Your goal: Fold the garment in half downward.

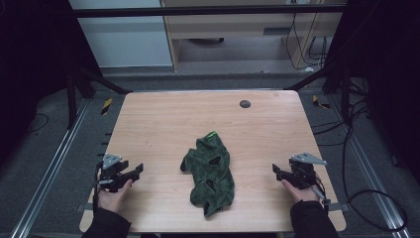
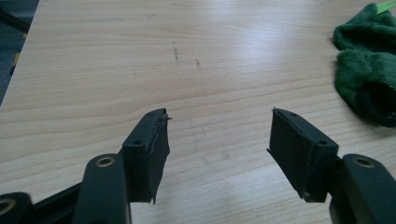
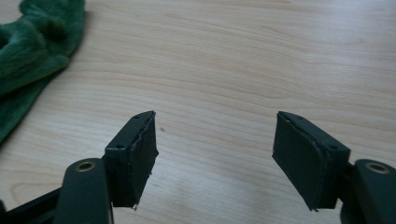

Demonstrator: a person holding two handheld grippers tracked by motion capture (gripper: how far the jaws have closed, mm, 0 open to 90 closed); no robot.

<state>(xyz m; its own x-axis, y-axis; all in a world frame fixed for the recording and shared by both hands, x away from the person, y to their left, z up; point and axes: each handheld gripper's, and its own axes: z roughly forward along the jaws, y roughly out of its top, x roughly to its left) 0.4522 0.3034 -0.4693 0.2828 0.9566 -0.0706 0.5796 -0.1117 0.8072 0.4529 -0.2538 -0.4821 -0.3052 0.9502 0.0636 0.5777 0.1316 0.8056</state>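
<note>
A: Start at the left gripper (image 2: 218,119). How do its jaws stand?

B: Spread wide, with bare wood between them. Nothing is held. In the high view the left gripper (image 1: 130,172) sits low over the near left part of the counter (image 1: 163,119), in the person's left hand (image 1: 113,196).

A: And the right gripper (image 3: 215,122)?

B: The same: jaws apart, only wood grain between the pads. In the high view the right gripper (image 1: 280,173) is over the near right part of the counter, held by the right hand (image 1: 298,191), its grey three-cornered plate (image 1: 308,158) on top. The two grippers point inward, toward each other.

A: Where is the cloth?

B: The green fleece garment (image 1: 210,171) lies crumpled on the counter, about midway between the grippers and apart from both. It has dark openings and a bright green tag (image 1: 212,133) at its far end. From the left gripper view the garment (image 2: 364,65) is off to the right of the jaws; from the right gripper view the garment (image 3: 35,51) lies off to the left.

A: Anything else on the wood?

B: A small dark round spot (image 1: 244,104) near the far edge, well away from the garment.
</note>
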